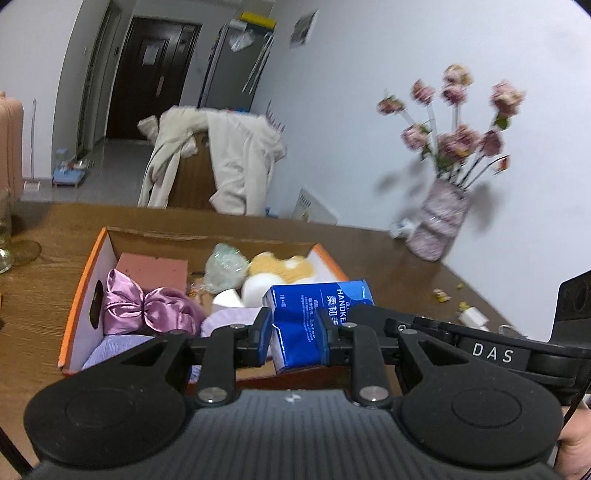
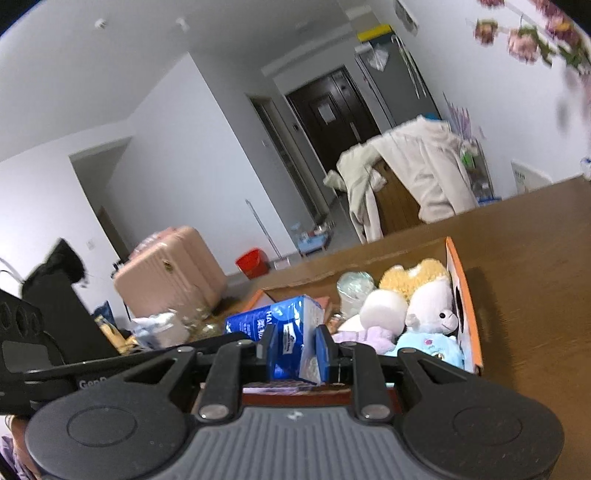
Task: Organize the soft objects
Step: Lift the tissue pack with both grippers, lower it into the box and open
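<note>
On the wooden table sits an orange-edged box of soft toys. Both grippers, left and right, clamp one blue handkerchief-tissue pack at lower centre, seemingly carrying it boxward; next, lower and let go.

The left tool clamps a blue tissue pack (label partly hidden) above the orange-edged box.

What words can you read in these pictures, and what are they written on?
"HANDKE", cut off by the tongs: on the blue tissue pack.
Chinese characters and small print on that pack: too blurred to read.
"DAS": on the right tongs' black arm, seen from the left wrist view.
"Gen", cut off: on the left tongs' arm.
Wall paper: too blurred.
</note>
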The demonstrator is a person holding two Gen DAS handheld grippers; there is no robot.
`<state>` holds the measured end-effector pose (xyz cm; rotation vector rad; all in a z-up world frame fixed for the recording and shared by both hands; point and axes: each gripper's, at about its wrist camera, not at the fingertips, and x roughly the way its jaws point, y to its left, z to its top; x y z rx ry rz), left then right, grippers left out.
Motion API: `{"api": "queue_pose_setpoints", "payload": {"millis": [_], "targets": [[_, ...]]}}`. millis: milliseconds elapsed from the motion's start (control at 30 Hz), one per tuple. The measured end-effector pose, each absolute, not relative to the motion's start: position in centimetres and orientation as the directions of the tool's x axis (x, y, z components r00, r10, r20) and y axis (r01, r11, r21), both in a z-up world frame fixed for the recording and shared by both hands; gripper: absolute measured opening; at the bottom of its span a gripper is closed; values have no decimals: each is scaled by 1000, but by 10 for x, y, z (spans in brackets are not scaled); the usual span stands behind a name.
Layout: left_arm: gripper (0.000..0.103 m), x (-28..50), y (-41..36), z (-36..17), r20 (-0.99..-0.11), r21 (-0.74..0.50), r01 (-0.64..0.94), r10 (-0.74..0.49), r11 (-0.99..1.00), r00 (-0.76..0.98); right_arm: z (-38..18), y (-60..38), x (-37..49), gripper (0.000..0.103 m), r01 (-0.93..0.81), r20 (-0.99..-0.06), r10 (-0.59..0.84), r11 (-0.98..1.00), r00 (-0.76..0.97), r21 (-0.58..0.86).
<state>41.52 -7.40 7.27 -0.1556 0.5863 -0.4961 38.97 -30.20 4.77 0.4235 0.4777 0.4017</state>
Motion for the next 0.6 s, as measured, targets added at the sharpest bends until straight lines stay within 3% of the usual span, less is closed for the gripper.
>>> {"api": "queue_pose_setpoints", "payload": {"millis": [267, 367, 500, 600], "targets": [[25, 471, -74, 20, -588, -246, 372, -443, 895, 677, -12, -292, 455, 24, -230, -453, 472, 840, 757, 491], [30, 475, -73, 6, -606, -247, 384, -451, 890, 656, -20, -283, 453, 22, -235, -459, 429, 876, 778, 421], [42, 475, -70, 1, -617, -230, 390, -443, 892, 651, -19, -282, 448, 49, -229, -442, 405, 888, 801, 398], [44, 472, -65, 8, -596, -205, 376, -420, 904, 684, -14, -286, 443, 55, -208, -427, 374, 899, 823, 386]]}}
